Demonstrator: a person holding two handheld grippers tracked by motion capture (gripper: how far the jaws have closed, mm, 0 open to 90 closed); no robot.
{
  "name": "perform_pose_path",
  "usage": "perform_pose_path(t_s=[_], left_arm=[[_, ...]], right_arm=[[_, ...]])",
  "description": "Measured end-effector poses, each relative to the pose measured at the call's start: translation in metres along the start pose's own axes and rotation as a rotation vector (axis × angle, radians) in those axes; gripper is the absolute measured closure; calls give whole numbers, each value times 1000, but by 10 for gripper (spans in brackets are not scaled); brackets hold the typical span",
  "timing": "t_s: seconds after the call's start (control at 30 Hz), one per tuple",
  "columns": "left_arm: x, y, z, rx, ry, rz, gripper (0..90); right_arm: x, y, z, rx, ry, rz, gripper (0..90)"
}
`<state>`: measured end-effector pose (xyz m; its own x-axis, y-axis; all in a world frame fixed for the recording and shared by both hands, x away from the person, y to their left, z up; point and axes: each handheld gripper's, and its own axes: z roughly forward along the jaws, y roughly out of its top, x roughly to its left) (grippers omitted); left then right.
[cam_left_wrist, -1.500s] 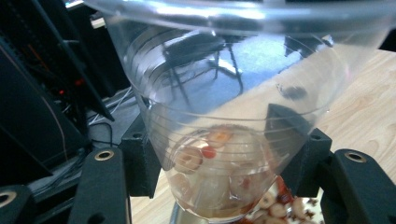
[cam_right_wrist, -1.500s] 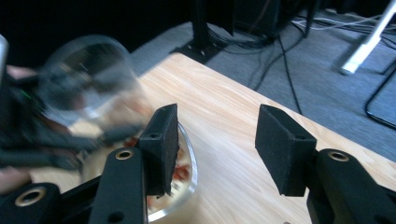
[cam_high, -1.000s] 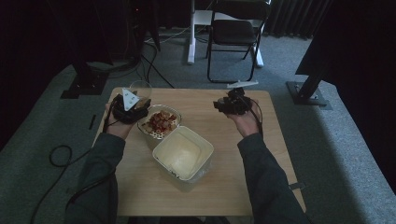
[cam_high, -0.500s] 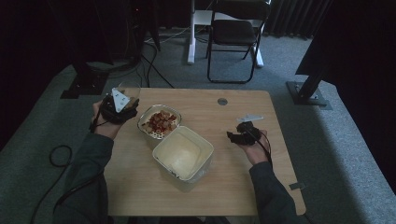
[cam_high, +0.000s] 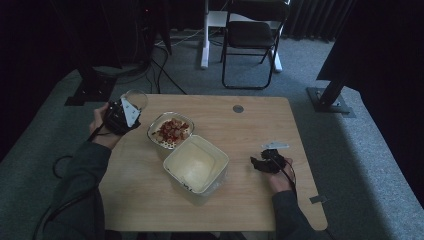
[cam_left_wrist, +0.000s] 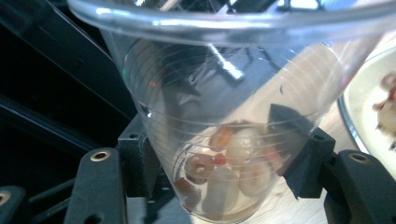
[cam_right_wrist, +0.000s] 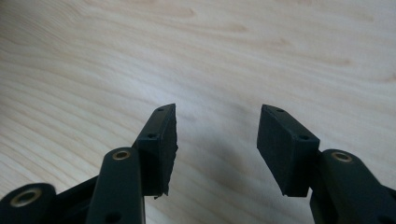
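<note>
My left gripper is shut on a clear plastic cup at the table's left far corner. In the left gripper view the cup stands between the jaws with a few pale and red food pieces at its bottom. A glass bowl of red and pale food sits right of that gripper. A square cream container stands in front of the bowl. My right gripper rests low over the table's right side, open, with bare wood between its fingertips.
The wooden table has a round grommet near its far edge. A folding chair and stand bases are on the carpet beyond. A cable trails off the table's left side.
My right gripper has come back from the table's far middle to the right near side and settled lower. The left gripper drew leftward with the cup, away from the bowl.
</note>
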<state>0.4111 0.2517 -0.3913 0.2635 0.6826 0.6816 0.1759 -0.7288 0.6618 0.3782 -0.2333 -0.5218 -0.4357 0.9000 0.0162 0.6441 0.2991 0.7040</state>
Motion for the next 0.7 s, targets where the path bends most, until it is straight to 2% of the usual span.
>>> perform_pose_path(t_s=[0.23,0.33,0.5,0.53,0.7], left_arm=[[-7,7,-1,16,54,186,393],[-9,10,-1,20,64,239,399],[-10,13,0,22,78,286,403],[-11,15,0,31,84,313,405],[-14,19,1,36,109,378,410]], right_arm=[[-6,-15,2,5,-7,41,473],[-7,-17,3,8,-9,45,472],[-8,-19,5,14,-17,48,471],[-8,-20,5,13,-18,46,472],[-8,-20,5,7,-22,46,470]])
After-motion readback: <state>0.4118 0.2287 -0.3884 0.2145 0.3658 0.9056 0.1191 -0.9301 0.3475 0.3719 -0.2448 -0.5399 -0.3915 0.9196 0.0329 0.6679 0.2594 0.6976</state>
